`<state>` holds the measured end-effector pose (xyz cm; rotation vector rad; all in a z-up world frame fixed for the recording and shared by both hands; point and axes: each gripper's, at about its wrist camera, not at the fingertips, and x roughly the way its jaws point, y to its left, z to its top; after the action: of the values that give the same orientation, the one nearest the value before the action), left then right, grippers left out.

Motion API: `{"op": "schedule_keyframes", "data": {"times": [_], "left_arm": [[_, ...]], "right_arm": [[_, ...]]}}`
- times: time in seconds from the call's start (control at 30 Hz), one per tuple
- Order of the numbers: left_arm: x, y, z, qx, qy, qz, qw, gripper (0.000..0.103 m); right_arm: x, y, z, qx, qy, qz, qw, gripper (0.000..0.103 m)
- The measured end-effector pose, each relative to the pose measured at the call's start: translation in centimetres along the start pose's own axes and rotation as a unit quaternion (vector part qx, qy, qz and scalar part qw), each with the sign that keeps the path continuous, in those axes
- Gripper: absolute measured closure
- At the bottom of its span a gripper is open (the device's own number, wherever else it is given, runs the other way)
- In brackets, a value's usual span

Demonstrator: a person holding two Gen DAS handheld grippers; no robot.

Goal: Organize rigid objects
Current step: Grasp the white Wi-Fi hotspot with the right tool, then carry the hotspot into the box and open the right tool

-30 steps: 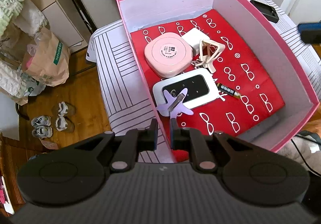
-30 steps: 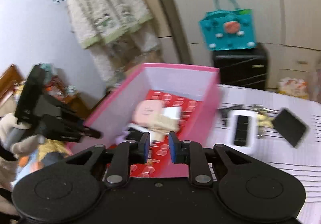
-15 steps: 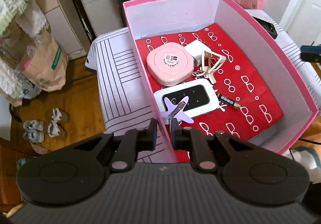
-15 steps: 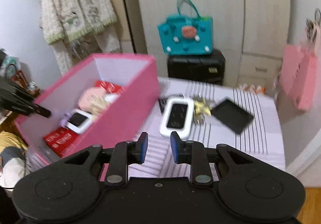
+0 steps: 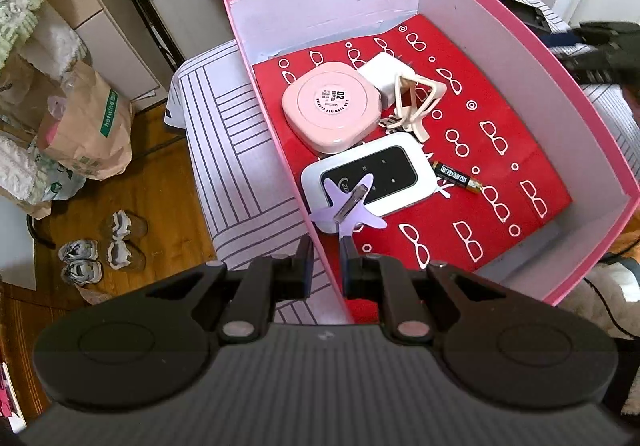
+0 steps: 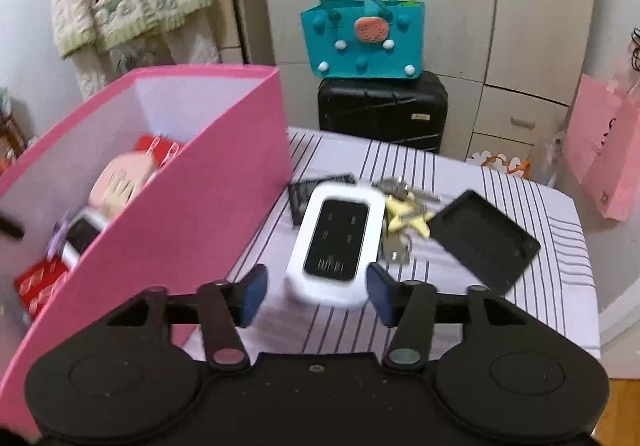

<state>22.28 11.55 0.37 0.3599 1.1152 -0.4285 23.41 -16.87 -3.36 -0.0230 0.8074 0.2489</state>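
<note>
A pink box point(image 5: 592, 118) with a red patterned floor holds a round pink case point(image 5: 332, 110), a white charger point(image 5: 384, 76), a beige claw clip point(image 5: 416, 102), a white router point(image 5: 368, 178) with a purple star clip point(image 5: 348, 206) on it, and a battery point(image 5: 456, 178). My left gripper point(image 5: 323, 262) is shut and empty above the box's near left wall. My right gripper point(image 6: 316, 296) is open, its fingers either side of the near end of a white multi-port charger point(image 6: 336, 242) on the striped table. Keys with a yellow star point(image 6: 404, 216), a black flat case point(image 6: 484, 238) and a black comb point(image 6: 308, 192) lie beside it.
The pink box point(image 6: 180, 206) stands left of the white charger in the right wrist view. A black suitcase point(image 6: 382, 110) with a teal bag point(image 6: 362, 38) stands behind the table point(image 6: 552, 286). A pink paper bag point(image 6: 604, 150) hangs at right. Shoes point(image 5: 100, 246) and paper bags point(image 5: 84, 126) lie on the floor.
My right gripper swung right from the box to the table, came down at the white charger and opened its fingers. My left gripper stayed shut over the box edge.
</note>
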Motion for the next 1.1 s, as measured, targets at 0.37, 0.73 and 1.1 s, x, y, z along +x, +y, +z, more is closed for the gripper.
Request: {"op": "schedule_keyframes", "data": {"times": [0.37,0.73,1.1], "left_arm": [[0.0,0.4,0.0,-0.012,-0.004,-0.007,0.9999,0.090],[-0.1,0.3,-0.4,-0.016,-0.018,-0.003,0.9997,0.090],[0.0,0.6,-0.6,-0.023,-0.022,-0.015,0.9994,0.090]], "right_arm": [[5.3,0.0,1.7,0.016,0.029,-0.036,0.999,0.035],[4.4,1.6,0.4,-0.023,0.023,-0.089,0.995,0.039],[-4.4,3.2,1.1,-0.018,-0.044,-0.062,0.997,0.039]]}}
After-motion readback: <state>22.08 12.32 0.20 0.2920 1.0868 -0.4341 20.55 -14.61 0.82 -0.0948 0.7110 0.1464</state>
